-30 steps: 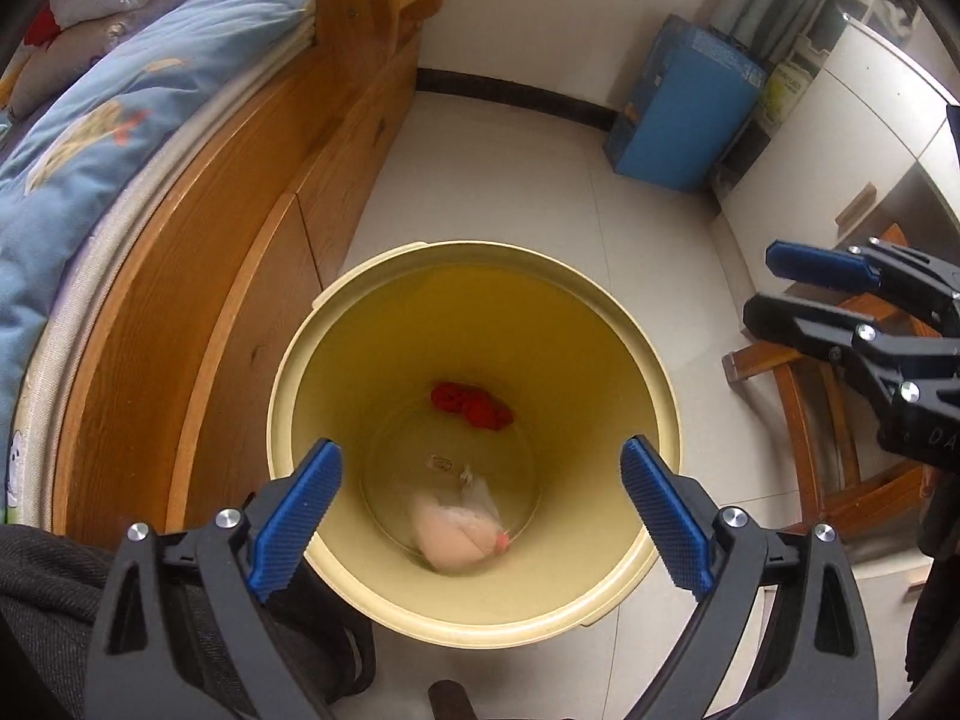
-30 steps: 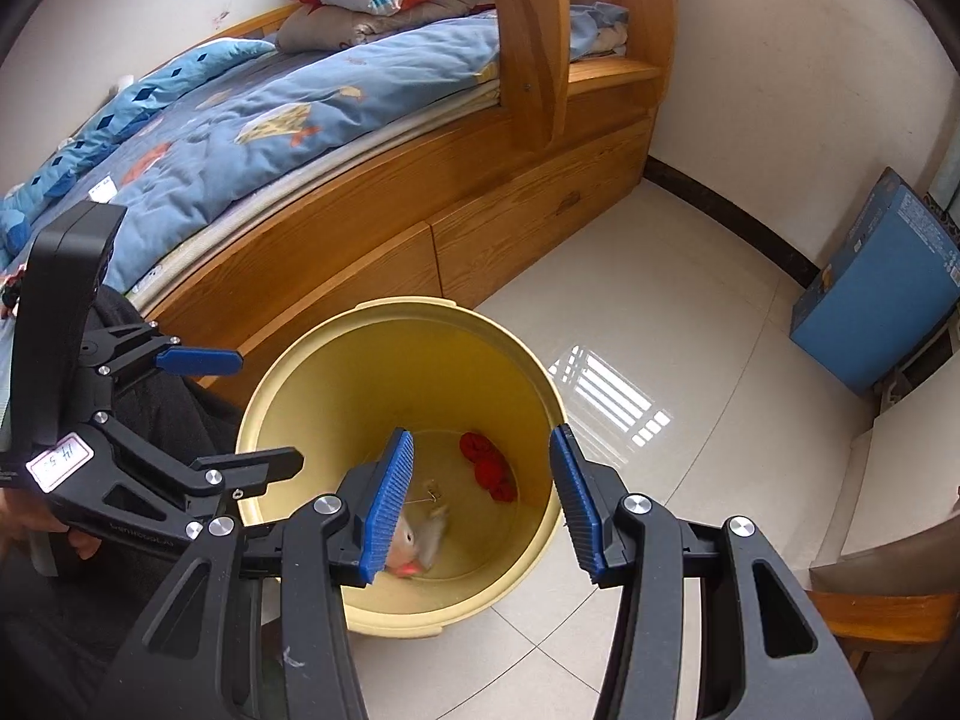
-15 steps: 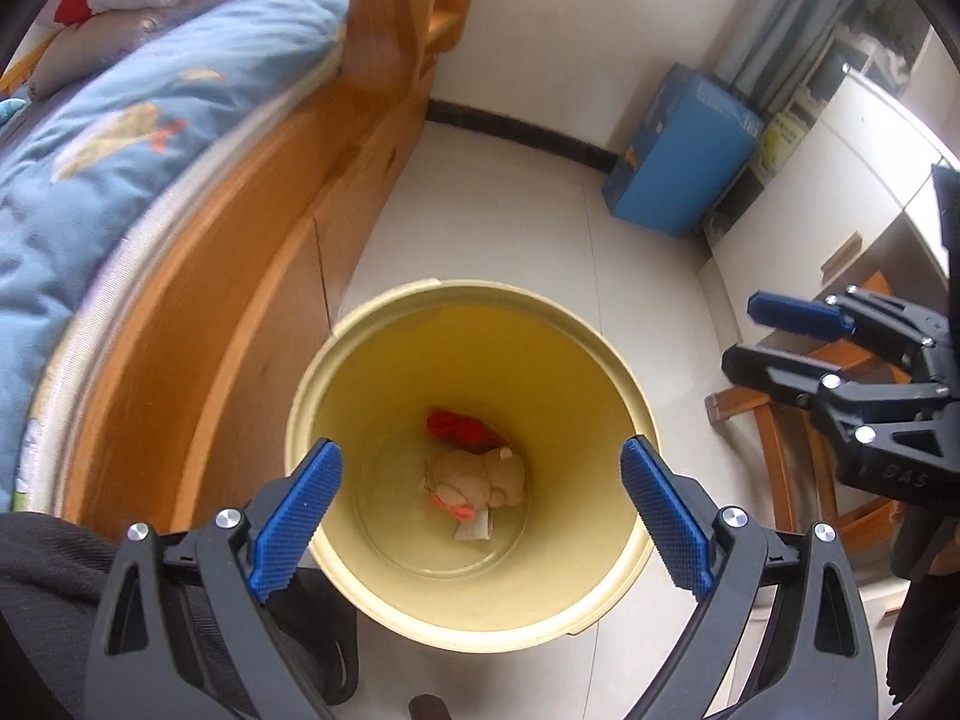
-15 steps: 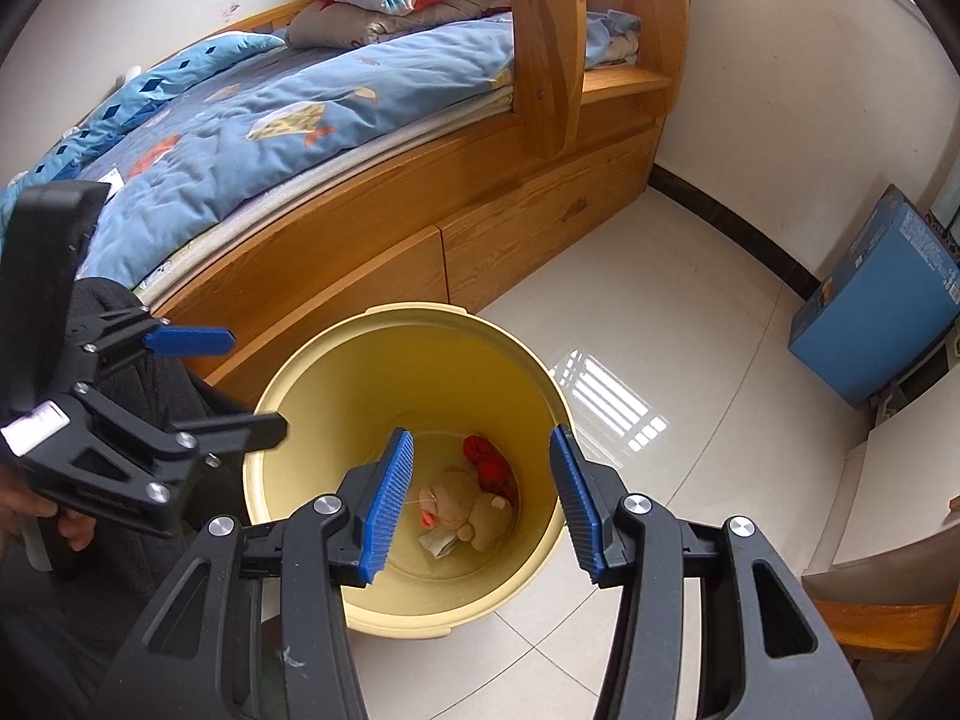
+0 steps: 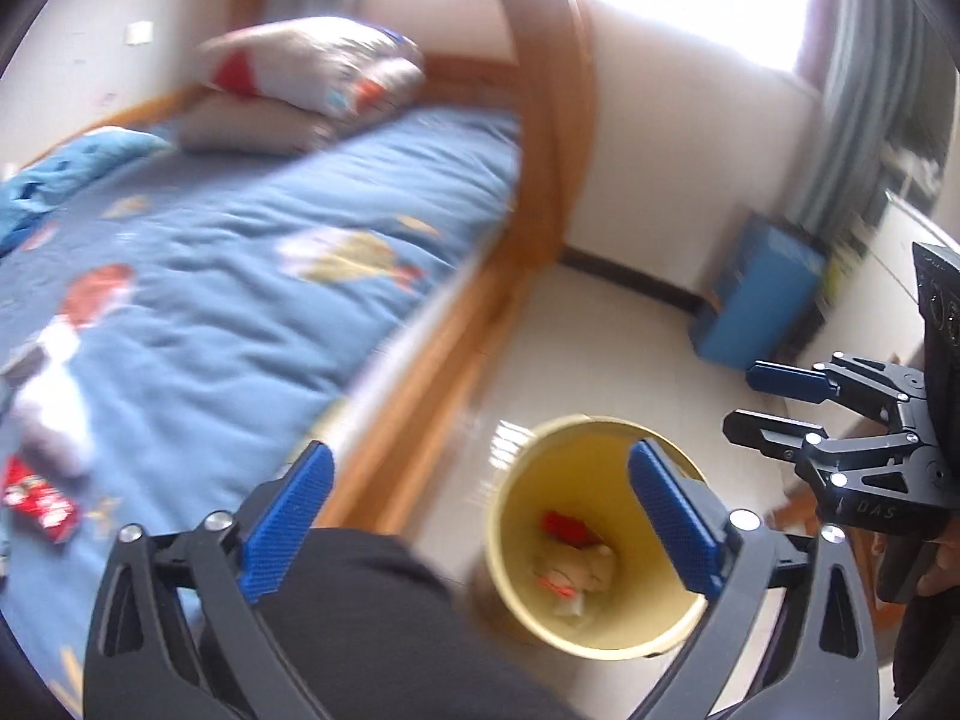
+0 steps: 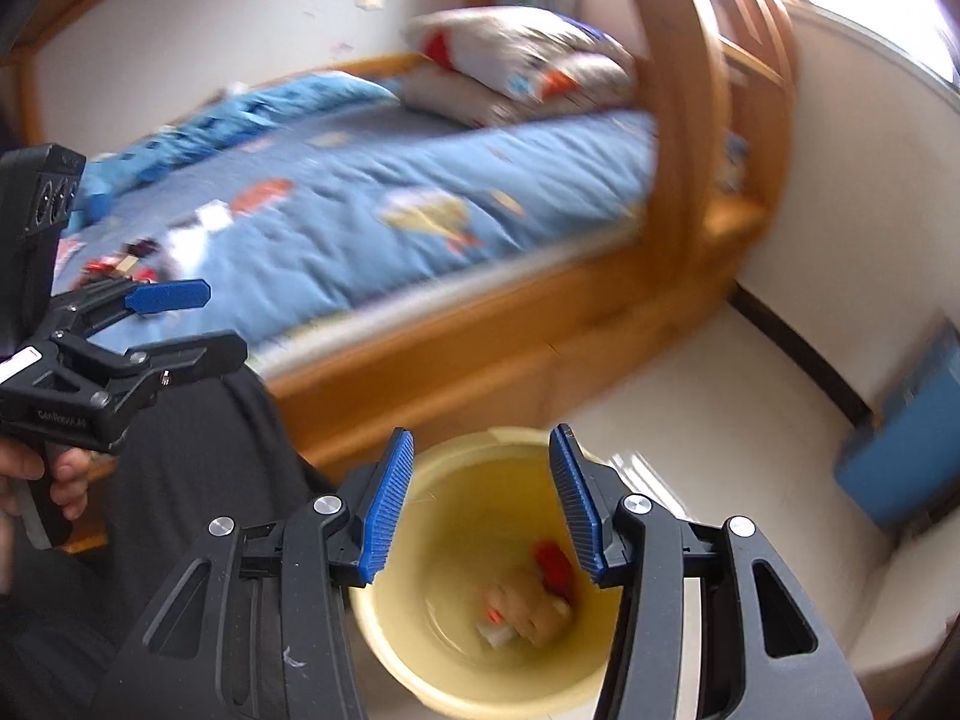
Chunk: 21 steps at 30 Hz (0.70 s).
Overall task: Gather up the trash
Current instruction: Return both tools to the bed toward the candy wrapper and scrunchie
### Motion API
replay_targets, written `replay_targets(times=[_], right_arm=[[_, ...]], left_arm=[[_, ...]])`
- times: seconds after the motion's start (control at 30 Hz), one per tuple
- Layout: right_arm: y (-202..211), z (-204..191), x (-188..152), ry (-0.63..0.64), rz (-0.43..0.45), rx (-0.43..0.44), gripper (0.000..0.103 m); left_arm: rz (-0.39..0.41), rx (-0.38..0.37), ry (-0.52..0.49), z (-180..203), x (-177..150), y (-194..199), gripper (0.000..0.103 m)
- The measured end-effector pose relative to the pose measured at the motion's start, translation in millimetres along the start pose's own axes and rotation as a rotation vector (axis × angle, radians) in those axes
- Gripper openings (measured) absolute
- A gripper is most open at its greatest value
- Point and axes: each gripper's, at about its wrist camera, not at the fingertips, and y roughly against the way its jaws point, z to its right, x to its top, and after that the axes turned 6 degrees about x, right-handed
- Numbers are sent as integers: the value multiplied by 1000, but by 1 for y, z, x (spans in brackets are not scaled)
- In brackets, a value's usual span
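Left wrist view: the left gripper (image 5: 480,519) is empty, its fingers spreading wide. Lower centre, the yellow bin (image 5: 654,639) already holds crumpled trash (image 5: 573,567). At left edge, a red wrapper (image 5: 42,507) lies on the bed (image 5: 240,276).

Right wrist view: the right gripper (image 6: 483,504) is empty, fingers half apart and widening above the bin; more litter (image 6: 120,261) awaits on the bed, left.

Bin (image 5: 600,630): smooth yellow plastic, dull sheen.
Bed frame (image 6: 540,324): varnished orange wood, semi-gloss.
Quilt (image 5: 240,276): soft blue printed cloth, matt, creased.
Pillow (image 6: 516,60): printed cloth, matt.
Floor (image 6: 720,408): pale tile, glossy, mirrors window light.
Left claw (image 5: 480,528): matt black plastic arms, bright metal screws, ribbed blue pads.
Right claw (image 6: 483,504): same matt black plastic, ribbed blue pads.
Wrapper (image 5: 39,507): shiny red film.
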Motion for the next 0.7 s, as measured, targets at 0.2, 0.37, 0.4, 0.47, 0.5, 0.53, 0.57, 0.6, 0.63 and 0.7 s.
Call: replay_targets(times=[0.2, 0.37, 0.4, 0.47, 0.5, 0.53, 0.57, 0.6, 0.63, 0.7], right_arm=[[-18, -63, 45, 89, 111, 153, 67], [-33, -120, 75, 171, 199, 306, 74], [-37, -132, 80, 181, 213, 355, 80], [-45, -152, 87, 190, 230, 416, 91], [-52, -166, 91, 200, 245, 460, 93], [-55, -177, 94, 210, 255, 487, 94], [-59, -187, 96, 220, 266, 510, 95], [-63, -197, 99, 230, 275, 531, 95], [-68, -211, 102, 244, 278, 555, 95], [-78, -231, 106, 273, 277, 596, 95]], left_arm=[[92, 182, 86, -63, -8, 55, 99], [126, 333, 223, -123, -24, 93, 99], [128, 362, 250, -135, -28, 99, 99], [129, 435, 310, -161, -40, 113, 99], [131, 467, 332, -171, -45, 118, 99], [132, 499, 355, -183, -51, 123, 99], [130, 534, 384, -196, -57, 129, 99], [129, 558, 408, -207, -63, 135, 99], [132, 577, 429, -217, -69, 141, 99], [139, 625, 469, -237, -79, 151, 99]])
